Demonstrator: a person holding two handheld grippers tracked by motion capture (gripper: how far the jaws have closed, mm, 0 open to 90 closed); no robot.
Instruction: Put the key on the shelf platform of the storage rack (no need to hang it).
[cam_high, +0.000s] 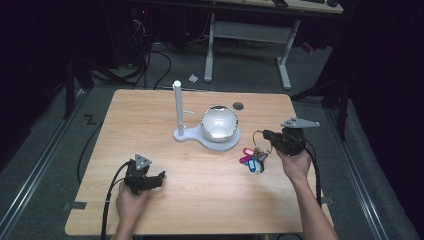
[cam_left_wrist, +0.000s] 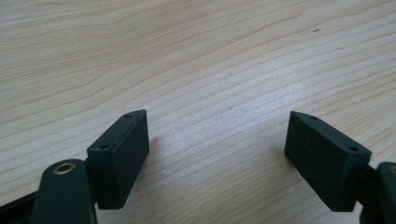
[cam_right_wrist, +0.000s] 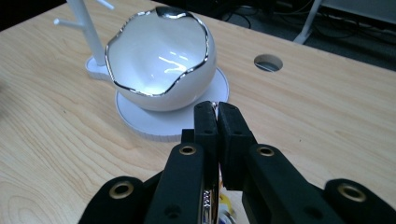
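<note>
The right gripper is held above the right part of the wooden table, its body gripped from below by the right hand, whose forearm runs in from the lower right edge. Its jaws point left toward the white bowl and are pressed together on the metal ring of a bunch of keys; in the right gripper view a sliver of ring shows at the fingertips and coloured tags peek out beneath them. In the high view the bunch hangs from the jaws, its blue, pink and pale tags low over the table, though whether they touch the wood is hard to tell.

The bowl sits on a round white base that also carries a white upright post, just left of it.

The left gripper rests low at the near left of the table, held by the left hand. Its jaws stand wide apart over bare wood, with nothing between them.
</note>
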